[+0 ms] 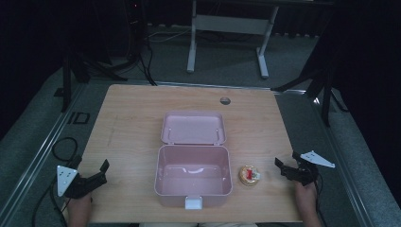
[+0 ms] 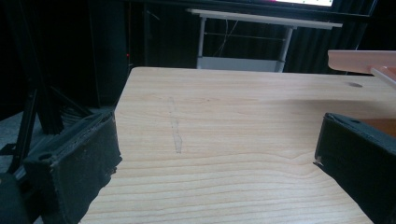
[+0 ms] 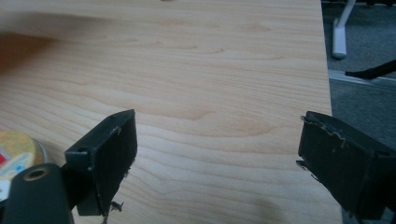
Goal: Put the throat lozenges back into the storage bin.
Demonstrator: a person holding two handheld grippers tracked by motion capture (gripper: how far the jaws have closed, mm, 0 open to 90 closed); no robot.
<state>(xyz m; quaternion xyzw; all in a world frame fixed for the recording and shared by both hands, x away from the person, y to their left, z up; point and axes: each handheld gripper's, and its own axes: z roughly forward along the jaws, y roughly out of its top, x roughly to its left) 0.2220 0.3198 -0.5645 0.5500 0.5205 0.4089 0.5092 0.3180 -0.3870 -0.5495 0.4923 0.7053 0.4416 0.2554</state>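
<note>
An open pink box stands at the middle of the wooden table, its lid folded back flat and a white latch on its front. Nothing lies inside it. A small round gold tin with a red label sits just right of the box. My left gripper rests open near the front left corner, with bare wood between its jaws; the pink lid's edge shows at far right. My right gripper is open to the right of the tin, empty, with the tin beside its left jaw.
A round cable hole sits near the table's far edge. Beyond the table stand a white desk frame and dark tripod legs on grey floor. The table's right edge runs close to my right gripper.
</note>
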